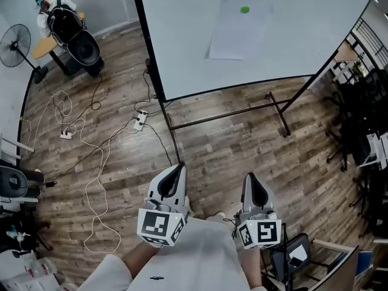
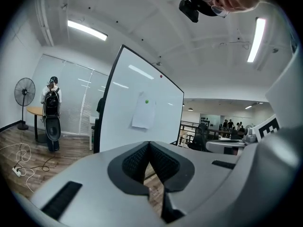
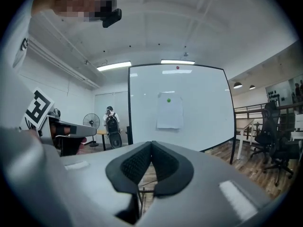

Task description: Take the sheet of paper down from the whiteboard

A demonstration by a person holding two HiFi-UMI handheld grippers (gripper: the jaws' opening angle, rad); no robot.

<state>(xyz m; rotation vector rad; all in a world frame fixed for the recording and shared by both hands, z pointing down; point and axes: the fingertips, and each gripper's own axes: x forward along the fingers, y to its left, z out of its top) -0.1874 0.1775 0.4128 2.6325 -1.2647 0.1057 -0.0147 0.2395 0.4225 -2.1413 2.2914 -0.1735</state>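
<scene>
A white sheet of paper (image 1: 237, 28) hangs on the whiteboard (image 1: 182, 53), pinned near its top by a green round magnet (image 1: 245, 9). The same sheet of paper (image 2: 144, 110) shows ahead in the left gripper view, and the sheet of paper (image 3: 170, 111) with the magnet (image 3: 168, 100) shows in the right gripper view. My left gripper (image 1: 177, 173) and right gripper (image 1: 252, 183) are low in the head view, well short of the board. Both are shut with nothing between the jaws. In their own views the left gripper (image 2: 149, 145) and right gripper (image 3: 152, 145) point level at the board.
The whiteboard stands on a black frame with a foot bar (image 1: 277, 110) on the wood floor. White cables and a power strip (image 1: 140, 121) lie at the left. A person with a backpack (image 1: 63, 14), a fan (image 1: 17, 46) and office chairs (image 1: 364, 120) stand around.
</scene>
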